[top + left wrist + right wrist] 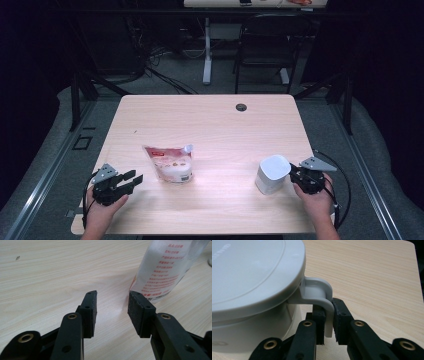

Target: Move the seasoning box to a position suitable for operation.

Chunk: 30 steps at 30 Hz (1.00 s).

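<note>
Pinching white jug's (249,290) handle (325,302) — right claw (328,322); left claw (112,307) spread, nr pouch (165,267).

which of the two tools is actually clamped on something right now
The right tool: its jaws pinch the handle of the white lidded container. The left tool stands open over bare table, just short of the pouch.

Looks like a lab: pale wooden desk (210,125) ringed by black curtains, tangled floor cables (150,65), black office chair (262,42).
</note>
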Available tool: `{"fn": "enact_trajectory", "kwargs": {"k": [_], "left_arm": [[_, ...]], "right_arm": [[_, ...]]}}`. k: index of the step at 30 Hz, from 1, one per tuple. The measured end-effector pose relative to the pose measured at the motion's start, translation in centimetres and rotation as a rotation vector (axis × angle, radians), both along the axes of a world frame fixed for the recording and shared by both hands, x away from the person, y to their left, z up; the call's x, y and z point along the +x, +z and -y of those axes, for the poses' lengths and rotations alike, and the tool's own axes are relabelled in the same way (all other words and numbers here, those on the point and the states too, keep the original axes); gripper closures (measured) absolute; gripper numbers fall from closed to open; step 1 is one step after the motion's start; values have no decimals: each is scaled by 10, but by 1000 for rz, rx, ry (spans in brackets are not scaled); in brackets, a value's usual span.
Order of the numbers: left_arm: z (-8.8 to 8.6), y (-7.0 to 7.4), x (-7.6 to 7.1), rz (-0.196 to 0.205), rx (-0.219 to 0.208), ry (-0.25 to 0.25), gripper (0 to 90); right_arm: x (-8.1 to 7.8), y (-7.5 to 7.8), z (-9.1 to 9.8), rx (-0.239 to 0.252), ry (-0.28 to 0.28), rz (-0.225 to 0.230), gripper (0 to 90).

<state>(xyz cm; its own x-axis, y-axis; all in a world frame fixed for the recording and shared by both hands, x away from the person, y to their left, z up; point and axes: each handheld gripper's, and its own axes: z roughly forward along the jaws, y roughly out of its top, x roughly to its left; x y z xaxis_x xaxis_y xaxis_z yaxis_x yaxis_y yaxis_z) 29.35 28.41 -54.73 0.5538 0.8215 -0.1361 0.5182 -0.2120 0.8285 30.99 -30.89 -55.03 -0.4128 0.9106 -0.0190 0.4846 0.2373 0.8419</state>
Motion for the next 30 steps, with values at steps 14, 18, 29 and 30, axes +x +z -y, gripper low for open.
{"fn": "enact_trajectory", "kwargs": {"k": [14,18,29,30], "left_arm": [[2,0,0,9,5,7,601],[2,0,-1,8,5,8,605],[2,0,-1,5,13,4,605],[2,0,-1,5,13,4,605]], "right_arm": [[6,1,-34,-28,-55,7,821],[9,0,-45,-20,-82,9,821],[13,0,-68,-10,-146,5,818],[13,0,-68,-15,-147,5,818]]}}
